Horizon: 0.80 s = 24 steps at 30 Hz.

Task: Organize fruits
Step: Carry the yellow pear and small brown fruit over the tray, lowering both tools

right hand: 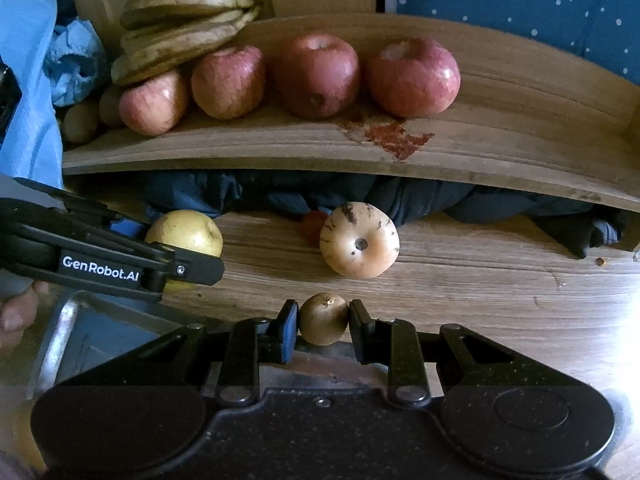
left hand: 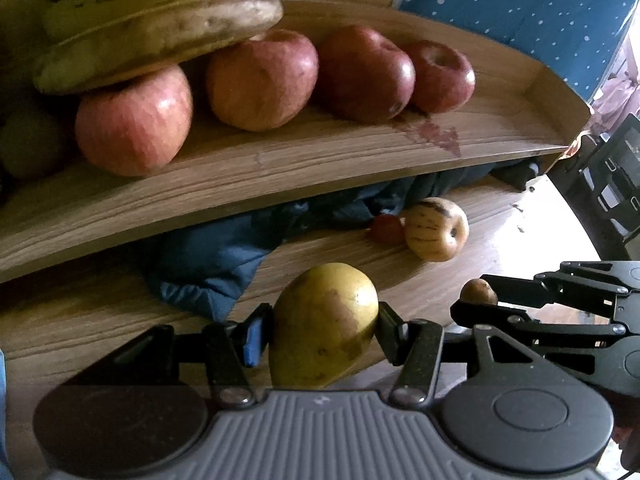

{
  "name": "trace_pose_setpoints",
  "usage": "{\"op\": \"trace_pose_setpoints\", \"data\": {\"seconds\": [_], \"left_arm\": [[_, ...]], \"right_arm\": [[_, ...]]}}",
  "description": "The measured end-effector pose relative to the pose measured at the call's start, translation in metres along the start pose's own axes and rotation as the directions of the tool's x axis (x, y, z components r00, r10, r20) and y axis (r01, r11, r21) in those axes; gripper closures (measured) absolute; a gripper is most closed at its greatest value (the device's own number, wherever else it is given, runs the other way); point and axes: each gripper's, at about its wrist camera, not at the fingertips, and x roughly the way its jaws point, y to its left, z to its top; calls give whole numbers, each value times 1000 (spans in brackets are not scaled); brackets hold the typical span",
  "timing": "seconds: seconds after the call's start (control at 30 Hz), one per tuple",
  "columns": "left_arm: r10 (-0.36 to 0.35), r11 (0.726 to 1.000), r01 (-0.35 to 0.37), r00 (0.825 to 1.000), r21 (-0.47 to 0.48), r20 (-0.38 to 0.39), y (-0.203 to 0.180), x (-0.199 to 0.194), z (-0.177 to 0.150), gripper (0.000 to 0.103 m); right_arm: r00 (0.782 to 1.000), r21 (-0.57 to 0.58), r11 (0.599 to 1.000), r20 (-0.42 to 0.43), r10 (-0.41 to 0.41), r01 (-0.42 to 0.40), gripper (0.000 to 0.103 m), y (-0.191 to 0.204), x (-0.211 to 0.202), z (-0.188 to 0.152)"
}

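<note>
Two hand-held grippers each carry a fruit above a wooden table (right hand: 500, 292); the left gripper (left hand: 322, 330) is clamped on a yellow-green mango (left hand: 324, 324) across its middle, while the right gripper (right hand: 323, 320) is closed on a small brown fruit (right hand: 323, 318), pads pressing both its flanks. The mango's long axis runs roughly along the fingers, its narrower end toward the camera and its rounder end toward the raised wooden tray (left hand: 280, 184) — where four red apples (left hand: 262, 80) sit in a row beside a bunch of bananas (left hand: 156, 28). A pale striped fruit (right hand: 359, 240) lies on the table, stem pit facing the right camera, a small red fruit (right hand: 314, 224) touching it from behind; dark cloth (left hand: 208, 256) is bunched under the tray. The mango looks fairly heavy, smooth and liable to bruise, so a hold at its widest part seems soundest; the small brown fruit appears light and firm — easily rolled, best pinched across its girth.
</note>
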Motion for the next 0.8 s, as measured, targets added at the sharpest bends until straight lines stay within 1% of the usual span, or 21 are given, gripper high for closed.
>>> {"op": "trace_pose_setpoints", "data": {"seconds": [0.33, 0.8], "left_arm": [[-13, 1000, 14, 1000, -3, 22, -25, -15, -17, 44], [-10, 1000, 10, 999, -2, 32, -58, -32, -48, 44]], "right_arm": [[1000, -39, 999, 25, 10, -9, 74, -2, -28, -11], [998, -56, 998, 45, 33, -31, 74, -7, -65, -47]]}}
